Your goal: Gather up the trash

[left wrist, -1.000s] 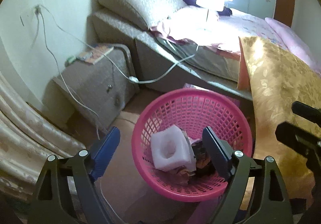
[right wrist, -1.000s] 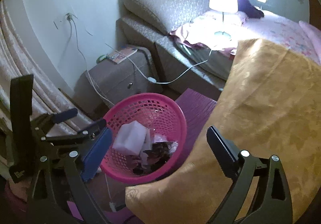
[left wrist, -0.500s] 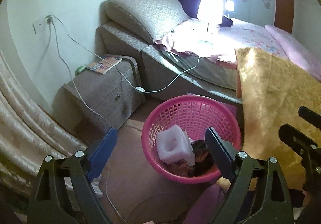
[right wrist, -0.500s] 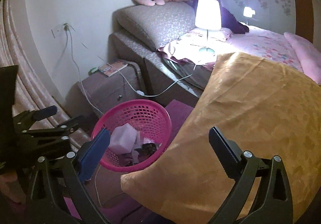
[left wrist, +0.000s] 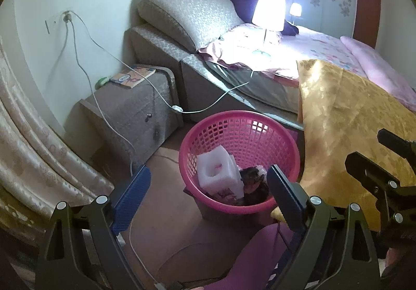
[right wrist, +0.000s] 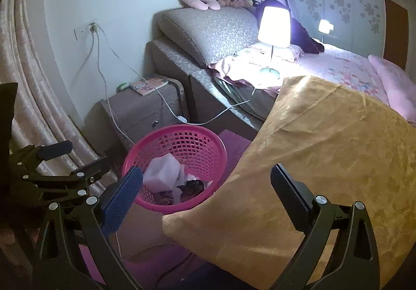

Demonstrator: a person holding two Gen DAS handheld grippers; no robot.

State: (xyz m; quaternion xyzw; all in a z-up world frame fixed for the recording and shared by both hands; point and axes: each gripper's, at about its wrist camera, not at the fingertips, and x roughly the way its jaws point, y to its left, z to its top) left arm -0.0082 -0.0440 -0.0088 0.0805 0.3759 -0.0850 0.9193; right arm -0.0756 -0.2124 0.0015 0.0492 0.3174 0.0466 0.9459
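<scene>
A pink mesh basket (left wrist: 200, 131) stands on the floor by the bed. It holds a white foam block (left wrist: 217, 173) and dark crumpled trash (left wrist: 253, 182). My left gripper (left wrist: 208, 169) hangs open above and short of the basket, with nothing between its blue pads. The right wrist view shows the same basket (right wrist: 156, 142) at lower left with the foam block (right wrist: 162, 173) inside. My right gripper (right wrist: 208, 169) is open too, over the corner of a golden pillow (right wrist: 325, 160) without gripping it. Each gripper shows in the other's view: the right gripper (left wrist: 369, 145), the left gripper (right wrist: 83, 155).
A grey bed (left wrist: 187, 30) with a lit lamp (left wrist: 267, 12) fills the back. A bedside cabinet (left wrist: 135, 108) carries a book (left wrist: 132, 77), and white cords (left wrist: 109, 121) hang from the wall socket across it. A curtain (left wrist: 31, 134) hangs on the left. A purple mat (right wrist: 234, 142) lies by the basket.
Both grippers have drawn back and slightly up from the basket, which now looks smaller and farther off. The left jaws stand a little wider. The trash in the basket has not moved.
</scene>
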